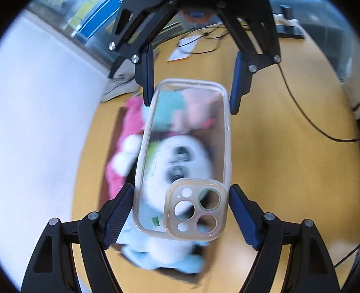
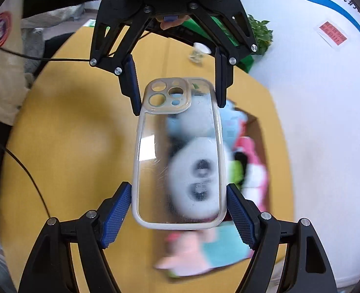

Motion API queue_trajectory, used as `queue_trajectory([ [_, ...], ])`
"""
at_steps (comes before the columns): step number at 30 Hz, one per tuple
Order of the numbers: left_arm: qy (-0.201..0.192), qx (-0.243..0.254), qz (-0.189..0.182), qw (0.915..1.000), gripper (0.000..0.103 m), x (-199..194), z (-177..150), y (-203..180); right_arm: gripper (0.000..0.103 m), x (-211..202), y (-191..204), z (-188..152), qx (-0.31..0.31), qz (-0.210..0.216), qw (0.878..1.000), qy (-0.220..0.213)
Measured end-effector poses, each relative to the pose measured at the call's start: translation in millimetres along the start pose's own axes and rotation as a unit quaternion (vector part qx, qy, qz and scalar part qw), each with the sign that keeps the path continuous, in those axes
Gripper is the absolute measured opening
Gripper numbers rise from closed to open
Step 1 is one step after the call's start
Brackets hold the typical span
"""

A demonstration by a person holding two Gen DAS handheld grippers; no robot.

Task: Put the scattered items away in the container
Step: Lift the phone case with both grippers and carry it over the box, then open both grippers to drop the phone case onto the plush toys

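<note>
Both grippers face each other above the cardboard box (image 2: 255, 131) of plush toys (image 2: 197, 180), the left gripper (image 1: 181, 210) and right gripper (image 2: 178, 207) each clamping opposite ends of a clear phone case (image 1: 184, 151).

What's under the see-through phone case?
Under the clear phone case, held between both grippers, sits a cardboard box of plush toys. A white panda face shows through. The box bottom stays hidden beneath the toys.

Both wrist views look down, close, facing each other; shared mid-frame: clear phone case (image 1: 183, 158) (image 2: 180, 153) above toy-filled box (image 1: 111, 161) (image 2: 258, 131).
</note>
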State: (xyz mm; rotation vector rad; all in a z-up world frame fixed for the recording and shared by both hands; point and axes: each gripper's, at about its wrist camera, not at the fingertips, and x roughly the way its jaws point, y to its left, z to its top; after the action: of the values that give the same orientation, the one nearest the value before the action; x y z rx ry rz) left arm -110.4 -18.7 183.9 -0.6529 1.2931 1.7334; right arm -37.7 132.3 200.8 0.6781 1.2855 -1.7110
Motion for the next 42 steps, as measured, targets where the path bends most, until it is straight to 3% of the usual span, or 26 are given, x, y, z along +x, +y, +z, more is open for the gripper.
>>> queue_trajectory([
  [4,0.013,-0.007,0.003,0.9999,0.078,25.6,0.0,47.6,0.082,14.5,-52.1,1.7,-0.011,-0.022,1.0,0.01],
  [10,0.036,-0.006,-0.016,0.9992,0.078,74.3,-9.2,82.0,0.082,54.9,-98.8,-11.2,-0.001,-0.01,1.0,0.009],
  [17,0.047,-0.013,-0.063,0.9968,0.078,135.8,-17.3,100.6,0.082,103.8,-123.1,-39.2,0.024,0.018,0.999,0.019],
  [22,0.043,-0.016,-0.067,0.9967,0.081,152.3,-20.7,100.2,0.082,129.6,-125.6,-57.3,0.043,0.045,0.998,0.03],
  [29,0.04,-0.043,-0.055,0.9967,0.083,139.7,-32.5,105.6,0.082,131.2,-129.9,-61.3,0.071,0.052,0.996,0.019],
  [37,0.059,-0.105,-0.008,0.9927,0.083,102.5,-73.2,112.1,0.083,128.2,-126.6,-62.4,0.088,0.044,0.994,0.037],
  [40,0.035,-0.141,0.006,0.9893,0.083,80.0,-83.8,108.9,0.102,126.7,-131.6,-58.0,0.109,0.013,0.993,0.053],
  [42,0.019,-0.165,0.022,0.9859,0.083,66.5,-89.5,105.9,0.102,120.4,-127.7,-47.2,0.113,0.013,0.992,0.05],
])
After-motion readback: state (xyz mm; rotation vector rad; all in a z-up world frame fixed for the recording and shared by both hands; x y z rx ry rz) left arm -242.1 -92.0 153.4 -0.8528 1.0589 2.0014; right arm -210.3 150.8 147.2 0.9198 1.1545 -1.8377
